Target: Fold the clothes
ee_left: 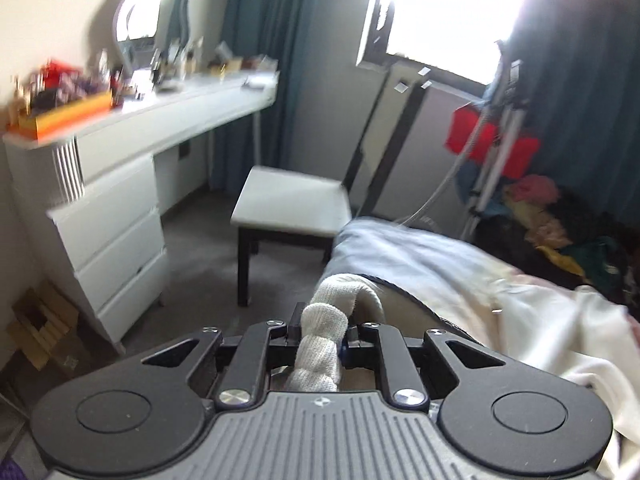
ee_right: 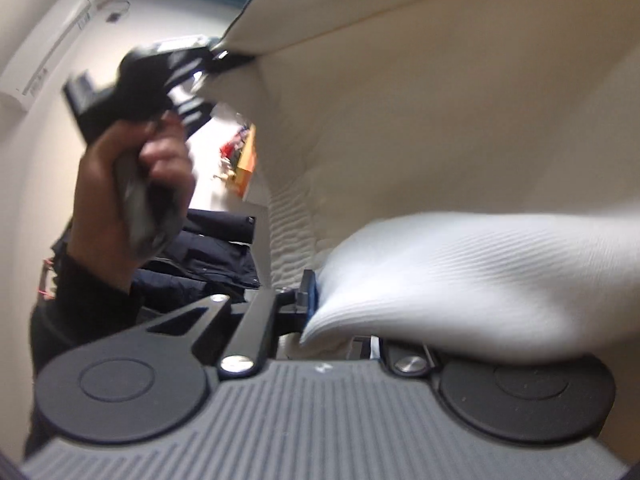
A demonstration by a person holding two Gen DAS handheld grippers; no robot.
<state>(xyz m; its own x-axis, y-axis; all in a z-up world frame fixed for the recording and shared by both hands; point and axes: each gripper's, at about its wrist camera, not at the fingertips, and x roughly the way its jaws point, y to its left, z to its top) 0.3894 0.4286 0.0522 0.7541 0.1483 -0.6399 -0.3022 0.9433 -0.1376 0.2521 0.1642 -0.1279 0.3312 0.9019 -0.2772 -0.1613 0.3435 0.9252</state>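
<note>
Left gripper [ee_left: 322, 334]: closed on a bunched ribbed edge of the cream garment [ee_left: 500, 304], which runs away over the bed [ee_left: 400, 248]. Right gripper [ee_right: 340, 316]: clamped on another ribbed fold, cloth held up lengthwise between both. Beyond: stool [ee_left: 292, 204], white desk [ee_left: 168, 108].
</note>
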